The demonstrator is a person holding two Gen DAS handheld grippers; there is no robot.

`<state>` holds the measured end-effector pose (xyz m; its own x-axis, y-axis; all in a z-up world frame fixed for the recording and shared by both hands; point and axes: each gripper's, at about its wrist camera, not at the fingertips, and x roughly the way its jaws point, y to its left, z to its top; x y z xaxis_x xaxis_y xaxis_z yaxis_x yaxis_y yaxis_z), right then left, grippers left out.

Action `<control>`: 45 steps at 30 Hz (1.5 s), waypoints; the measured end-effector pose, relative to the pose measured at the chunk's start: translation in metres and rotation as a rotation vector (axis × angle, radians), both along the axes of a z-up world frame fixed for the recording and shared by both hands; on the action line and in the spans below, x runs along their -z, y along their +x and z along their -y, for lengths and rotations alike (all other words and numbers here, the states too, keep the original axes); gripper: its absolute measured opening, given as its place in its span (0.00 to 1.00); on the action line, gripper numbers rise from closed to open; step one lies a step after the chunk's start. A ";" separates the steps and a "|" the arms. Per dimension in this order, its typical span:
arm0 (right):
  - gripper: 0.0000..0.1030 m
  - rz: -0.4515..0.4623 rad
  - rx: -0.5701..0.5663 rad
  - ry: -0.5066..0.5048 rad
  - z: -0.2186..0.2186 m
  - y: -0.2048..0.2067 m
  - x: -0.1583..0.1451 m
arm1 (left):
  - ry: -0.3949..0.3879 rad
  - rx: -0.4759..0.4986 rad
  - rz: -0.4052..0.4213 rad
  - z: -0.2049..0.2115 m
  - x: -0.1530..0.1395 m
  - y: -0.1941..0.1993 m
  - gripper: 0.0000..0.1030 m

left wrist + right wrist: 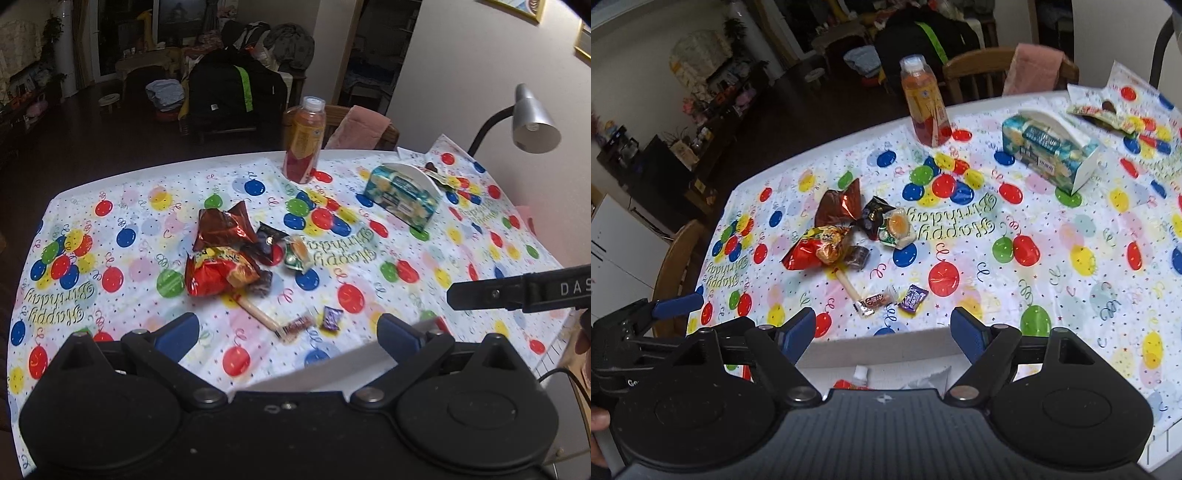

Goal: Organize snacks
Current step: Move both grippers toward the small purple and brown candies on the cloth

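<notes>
From where I sat, both grippers hung above the near edge of the table [480,243], and I judged nothing had been picked up yet. My left gripper [288,332] had its jaws spread wide and empty, and my right gripper [882,332] did too, so each was ready to come down on a snack.

Farthest left lay the red bag [805,256], with the brown foil bag [838,206] just behind it and a dark round snack [857,256] touching its right side. These sat bunched in a loose pile mid-table, which I took for a dumped heap waiting to be sorted. The black packet [873,216] and a clear-wrapped orange sweet [897,227] leaned into that pile. Nearer me were a stick-shaped snack [849,286], a small striped candy [875,299] and the purple candy [913,297], lying apart and easiest to reach first.

Further right stood the juice bottle [925,107] upright, then the tissue box [1049,144], both well clear of the pile.

Below the right gripper, a white box [886,349] showed a red wrapper and a white packet, mostly hidden by the gripper body; I guessed it was the destination. I could not read any label.
</notes>
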<state>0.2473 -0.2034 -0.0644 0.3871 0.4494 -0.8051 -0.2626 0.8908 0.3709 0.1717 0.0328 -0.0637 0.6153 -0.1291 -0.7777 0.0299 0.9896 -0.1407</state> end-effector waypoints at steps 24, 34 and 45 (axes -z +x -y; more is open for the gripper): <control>0.77 -0.284 0.051 -0.063 -0.038 0.111 0.118 | 0.167 0.200 -0.147 0.017 0.102 0.104 0.84; 0.64 -0.371 0.072 -0.084 -0.057 0.131 0.151 | 0.189 0.411 -0.228 0.033 0.132 0.128 0.65; 0.42 -0.430 0.088 -0.083 -0.068 0.138 0.175 | 0.200 0.557 -0.333 0.054 0.162 0.133 0.44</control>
